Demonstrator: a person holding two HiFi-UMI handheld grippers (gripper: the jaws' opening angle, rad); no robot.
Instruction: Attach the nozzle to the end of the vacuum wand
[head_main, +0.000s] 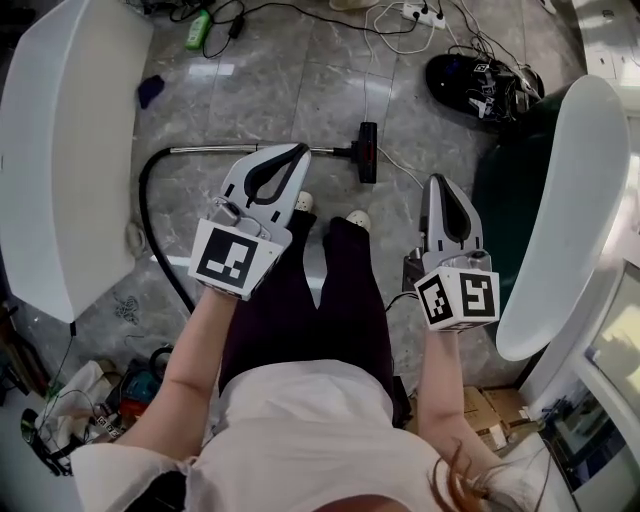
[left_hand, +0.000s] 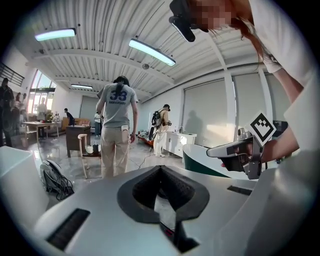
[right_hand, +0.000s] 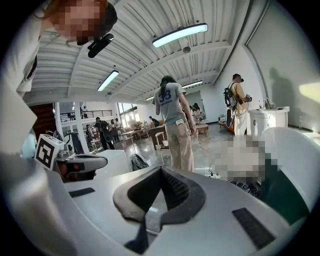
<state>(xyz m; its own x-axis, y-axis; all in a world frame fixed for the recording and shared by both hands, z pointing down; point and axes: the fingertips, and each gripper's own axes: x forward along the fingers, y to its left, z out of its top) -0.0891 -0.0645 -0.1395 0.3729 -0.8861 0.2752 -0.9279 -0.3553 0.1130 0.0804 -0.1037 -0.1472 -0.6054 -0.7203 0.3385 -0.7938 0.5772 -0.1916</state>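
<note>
In the head view a silver vacuum wand (head_main: 250, 149) lies on the grey floor. A black floor nozzle (head_main: 367, 152) sits at its right end and looks joined to it. A black hose (head_main: 150, 230) curves away from the wand's left end. Both grippers are held up in front of the person, well above the floor, and neither touches the vacuum. My left gripper (head_main: 297, 152) (left_hand: 160, 168) is shut with nothing between its pads. My right gripper (head_main: 441, 183) (right_hand: 160, 170) is also shut and empty. Each gripper view shows the other gripper off to its side.
White curved tables stand at the left (head_main: 60, 150) and right (head_main: 575, 200). A black device (head_main: 480, 85), a power strip (head_main: 420, 12) and loose cables lie on the floor beyond the nozzle. A person in a grey shirt (left_hand: 117, 130) and others stand further off.
</note>
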